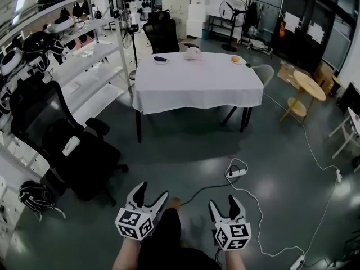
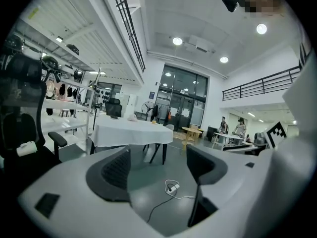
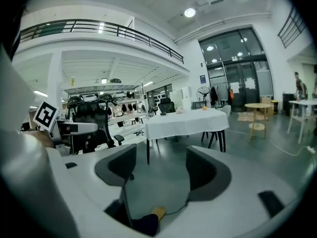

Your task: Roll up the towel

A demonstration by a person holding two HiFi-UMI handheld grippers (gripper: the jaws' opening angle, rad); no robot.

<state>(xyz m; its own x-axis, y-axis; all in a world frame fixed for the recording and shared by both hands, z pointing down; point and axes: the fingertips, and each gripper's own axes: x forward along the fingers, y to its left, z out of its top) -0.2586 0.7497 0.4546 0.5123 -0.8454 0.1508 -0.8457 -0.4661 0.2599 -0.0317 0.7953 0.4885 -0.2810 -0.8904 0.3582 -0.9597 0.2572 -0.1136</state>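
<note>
Head view: left gripper (image 1: 152,190) and right gripper (image 1: 223,201) both have jaws wide and empty, well apart from the white-clothed rectangular worktop (image 1: 197,89). The pale pink crumpled lump (image 1: 193,53) near its far edge is probably the towel. I expect it to be soft, light and floppy, so I'd pinch a hem corner.

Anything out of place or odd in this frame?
Nothing is spilled or damaged. One oddity: a power strip with a looped white cable lies on the open floor in front of the table, a possible trip hazard. The left gripper and right gripper are open and empty, far from the table.
</note>
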